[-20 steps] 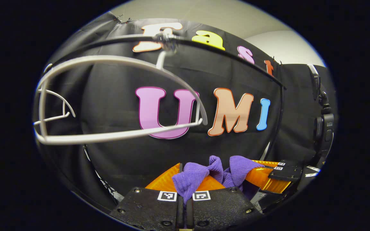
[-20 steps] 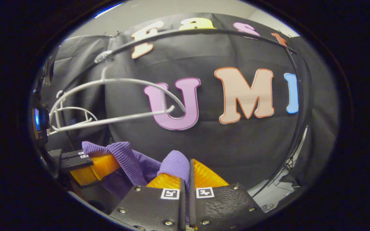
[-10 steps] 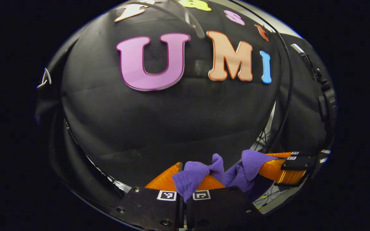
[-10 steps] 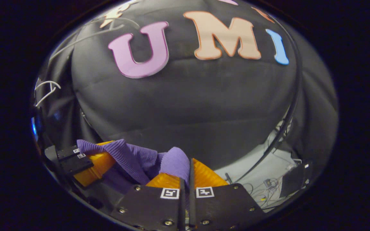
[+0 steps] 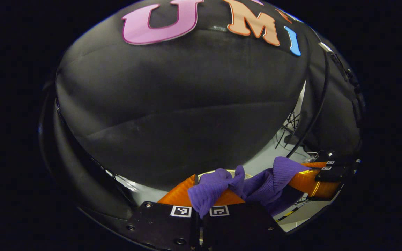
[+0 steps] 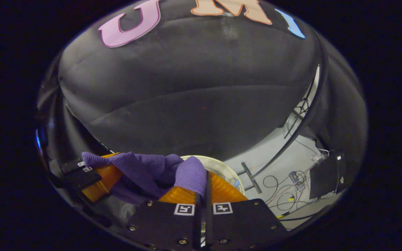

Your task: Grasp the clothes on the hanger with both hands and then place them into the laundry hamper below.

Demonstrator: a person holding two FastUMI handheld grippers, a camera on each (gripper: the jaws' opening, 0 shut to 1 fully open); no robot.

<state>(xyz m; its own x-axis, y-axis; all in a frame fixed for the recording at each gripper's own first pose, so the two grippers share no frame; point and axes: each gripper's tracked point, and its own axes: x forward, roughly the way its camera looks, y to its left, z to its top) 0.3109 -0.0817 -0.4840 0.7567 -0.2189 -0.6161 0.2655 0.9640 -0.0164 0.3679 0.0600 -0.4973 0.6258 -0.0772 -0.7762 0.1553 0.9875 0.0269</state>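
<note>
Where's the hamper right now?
In the right gripper view, the hamper's pale rim peeks out low at centre, just behind the purple garment and right gripper.

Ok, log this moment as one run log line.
left gripper: shut on purple garment | right gripper: shut on purple garment | hamper rim: below

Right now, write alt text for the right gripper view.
The right gripper is shut on a purple ribbed garment, whose far end the left gripper holds. Below, a pale hamper rim and floor cables show.
</note>
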